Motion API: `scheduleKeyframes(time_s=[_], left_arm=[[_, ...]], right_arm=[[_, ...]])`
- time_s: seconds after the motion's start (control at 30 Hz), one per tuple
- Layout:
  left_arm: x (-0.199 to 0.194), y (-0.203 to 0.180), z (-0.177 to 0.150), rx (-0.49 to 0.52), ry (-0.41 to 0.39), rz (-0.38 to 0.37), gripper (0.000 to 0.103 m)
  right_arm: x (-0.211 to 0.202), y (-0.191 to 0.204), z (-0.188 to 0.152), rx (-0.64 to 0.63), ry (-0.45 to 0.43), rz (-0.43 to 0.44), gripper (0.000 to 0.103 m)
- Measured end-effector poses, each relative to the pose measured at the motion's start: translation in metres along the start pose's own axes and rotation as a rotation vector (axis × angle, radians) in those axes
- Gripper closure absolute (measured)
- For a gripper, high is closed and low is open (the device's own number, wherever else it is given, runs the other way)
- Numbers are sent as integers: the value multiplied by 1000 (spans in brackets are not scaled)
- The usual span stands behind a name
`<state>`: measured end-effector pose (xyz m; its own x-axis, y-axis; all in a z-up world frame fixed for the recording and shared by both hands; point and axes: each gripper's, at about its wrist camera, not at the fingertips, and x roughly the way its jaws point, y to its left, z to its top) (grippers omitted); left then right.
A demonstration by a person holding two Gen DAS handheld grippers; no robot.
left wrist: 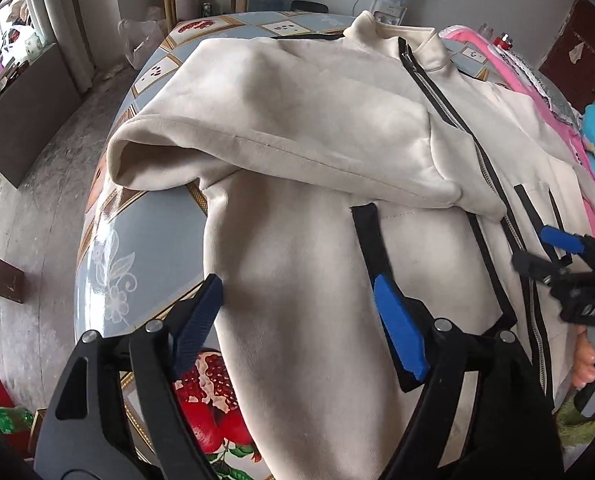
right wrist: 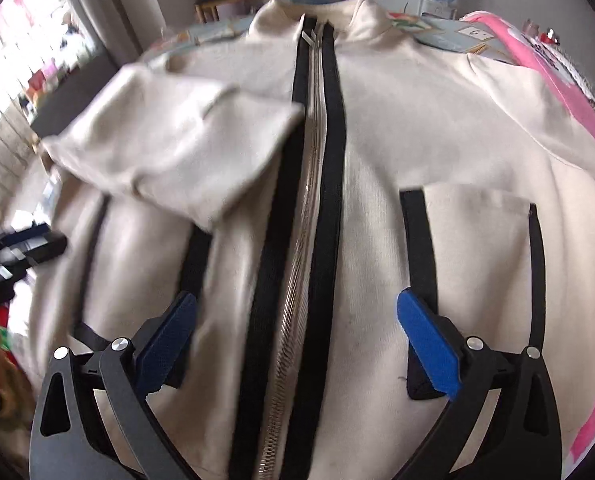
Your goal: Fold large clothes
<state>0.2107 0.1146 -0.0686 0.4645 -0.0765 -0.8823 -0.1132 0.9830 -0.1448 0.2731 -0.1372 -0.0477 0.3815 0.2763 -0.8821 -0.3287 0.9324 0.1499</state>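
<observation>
Folding the cream zip jacket, front up on the patterned table: left sleeve already lies across the chest, right one not yet; left gripper and right gripper both spread wide, holding nothing; next likely the right sleeve; collar far, hem near, zipper along the long axis.

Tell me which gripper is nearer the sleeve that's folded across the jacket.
Left. The left gripper hovers open just below the folded sleeve, on that half of the jacket. The right gripper straddles the zipper, open, lower down and to its side.
</observation>
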Motion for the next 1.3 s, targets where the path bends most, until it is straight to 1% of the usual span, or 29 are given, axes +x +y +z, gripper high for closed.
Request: scheduleKeyframes(time_s=[0.07,0.1,0.17,0.2,0.3,0.33,0.37,0.43,0.5,0.57,0.63,0.67,0.77,0.8,0.83,0.87,0.9,1.0,1.1,1.17,1.23,1.3], left_arm=[[3,0,0,5,-11,1,22],[5,0,1,10,-13,1,21],[7,1,1,19,-20,5,19],[8,0,1,22,-22,10,19],[10,3,2,22,-18,7,17],[10,5,2,20,-21,2,15],[9,6,2,20,-24,-7,12],[9,8,2,16,-31,-20,10],[9,9,1,17,-39,-34,8],[9,9,0,26,-46,-38,8],[8,9,-2,35,-56,-40,8],[9,8,-2,40,-59,-40,8],[9,4,-4,79,-55,-22,8],[11,1,-5,100,-48,-8,8],[11,-1,-6,118,-44,5,8],[12,-3,-6,129,-42,16,8],[12,-4,-7,134,-39,24,8],[12,-4,-6,121,-42,32,8],[11,-1,-5,98,-45,24,8],[10,2,-4,71,-47,4,8],[7,10,-2,22,-58,-38,8],[5,17,0,-18,-68,-61,8]], right_arm=[[-8,-4,14,50,-27,106,5],[-8,-7,23,91,-29,186,5],[-2,-14,37,167,-13,310,5],[4,-18,43,201,2,352,6],[24,-22,55,264,48,397,18],[34,-25,58,299,71,427,23],[40,-27,60,322,91,443,26],[55,-30,61,365,139,446,38],[62,-31,59,374,152,435,44],[61,-28,58,361,146,429,48],[63,-23,57,347,153,440,59],[64,-20,57,337,156,437,61],[68,-9,60,280,161,393,67],[69,-8,60,269,157,384,72],[70,-6,62,254,157,365,81],[72,-3,64,237,159,345,87],[73,-3,66,225,158,333,97],[66,8,78,165,120,305,98],[46,12,91,114,61,302,99],[34,10,100,107,30,321,99],[26,4,108,113,11,329,99],[24,-7,110,155,14,360,99]])
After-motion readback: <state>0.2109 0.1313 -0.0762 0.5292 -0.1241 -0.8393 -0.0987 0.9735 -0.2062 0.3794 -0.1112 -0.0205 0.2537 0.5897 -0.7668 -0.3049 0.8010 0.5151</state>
